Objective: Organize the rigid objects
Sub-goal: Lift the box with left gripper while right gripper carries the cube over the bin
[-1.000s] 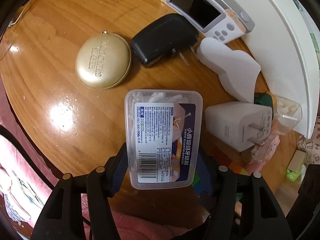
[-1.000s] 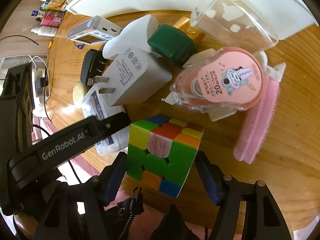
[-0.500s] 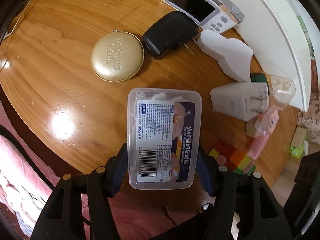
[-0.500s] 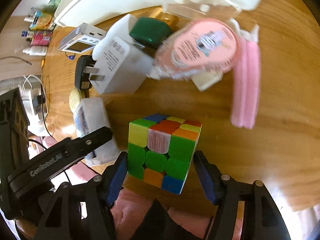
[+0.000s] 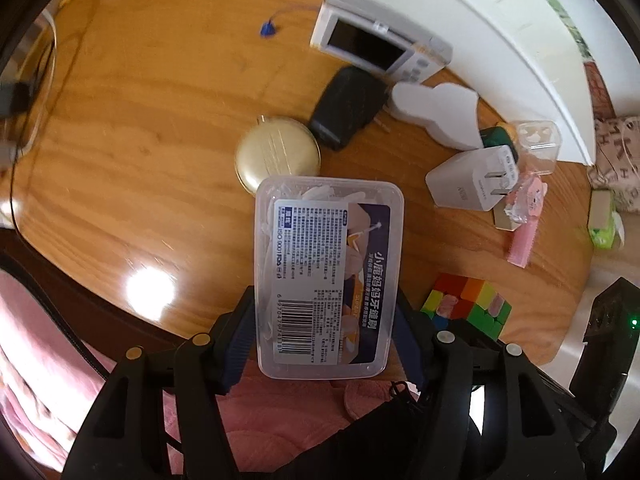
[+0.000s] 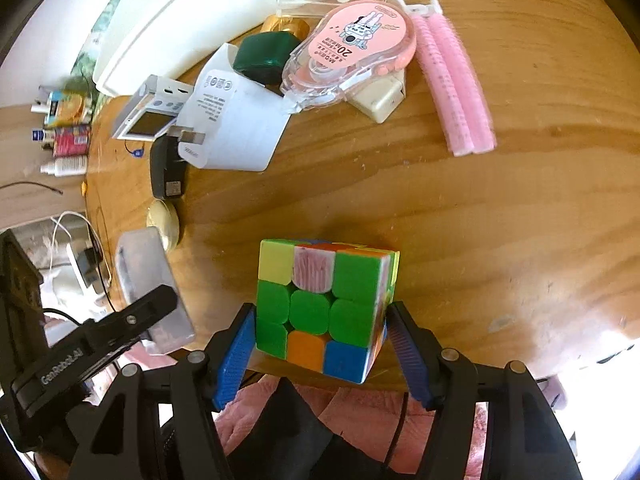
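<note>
My left gripper [image 5: 324, 340] is shut on a clear plastic floss-pick box [image 5: 328, 276] and holds it above the near edge of the round wooden table [image 5: 160, 128]. My right gripper [image 6: 320, 344] is shut on a colourful puzzle cube [image 6: 324, 304], lifted over the table's near edge; the cube also shows in the left wrist view [image 5: 468, 304]. The box and the left gripper show at the left of the right wrist view [image 6: 152, 288].
On the table lie a gold round case [image 5: 278, 154], a black charger [image 5: 346, 106], a white charger [image 5: 472, 182], a white handheld device [image 5: 376, 50], a pink correction-tape dispenser [image 6: 352, 48], pink combs [image 6: 456, 80], a green bottle [image 6: 266, 56] and a white tray [image 5: 480, 20].
Both grippers have pulled back and up from the pile, each keeping its object. The table objects look smaller and farther away, and the cube has turned slightly.
</note>
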The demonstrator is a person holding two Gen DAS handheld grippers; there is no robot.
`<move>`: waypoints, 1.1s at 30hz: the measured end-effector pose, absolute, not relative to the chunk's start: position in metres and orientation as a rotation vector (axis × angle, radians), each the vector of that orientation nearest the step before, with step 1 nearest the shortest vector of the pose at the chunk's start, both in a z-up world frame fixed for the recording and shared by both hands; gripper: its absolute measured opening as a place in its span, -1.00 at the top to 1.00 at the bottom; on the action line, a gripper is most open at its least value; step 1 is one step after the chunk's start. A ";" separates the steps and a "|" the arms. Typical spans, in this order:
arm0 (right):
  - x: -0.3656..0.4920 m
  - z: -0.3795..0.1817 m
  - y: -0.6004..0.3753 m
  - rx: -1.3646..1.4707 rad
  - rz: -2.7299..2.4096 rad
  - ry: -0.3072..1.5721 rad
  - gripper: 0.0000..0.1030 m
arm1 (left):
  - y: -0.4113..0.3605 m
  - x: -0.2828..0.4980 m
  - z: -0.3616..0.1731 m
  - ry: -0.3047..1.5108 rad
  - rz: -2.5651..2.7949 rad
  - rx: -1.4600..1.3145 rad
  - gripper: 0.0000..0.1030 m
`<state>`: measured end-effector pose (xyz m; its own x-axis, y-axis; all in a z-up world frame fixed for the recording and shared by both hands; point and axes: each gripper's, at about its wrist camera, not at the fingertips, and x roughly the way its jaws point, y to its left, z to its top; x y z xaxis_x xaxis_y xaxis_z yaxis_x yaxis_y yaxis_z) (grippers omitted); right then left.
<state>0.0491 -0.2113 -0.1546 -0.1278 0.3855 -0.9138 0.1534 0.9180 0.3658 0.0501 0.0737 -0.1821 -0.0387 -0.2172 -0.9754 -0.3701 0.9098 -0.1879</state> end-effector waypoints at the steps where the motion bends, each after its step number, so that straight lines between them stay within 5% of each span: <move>1: 0.046 -0.153 -0.209 0.421 0.200 1.695 -0.26 | 0.077 0.049 -0.177 1.614 0.118 -0.441 -0.27; 33: -0.010 -0.055 -0.159 0.403 0.166 1.130 -0.26 | 0.079 0.041 -0.011 0.913 -0.319 -0.273 -0.27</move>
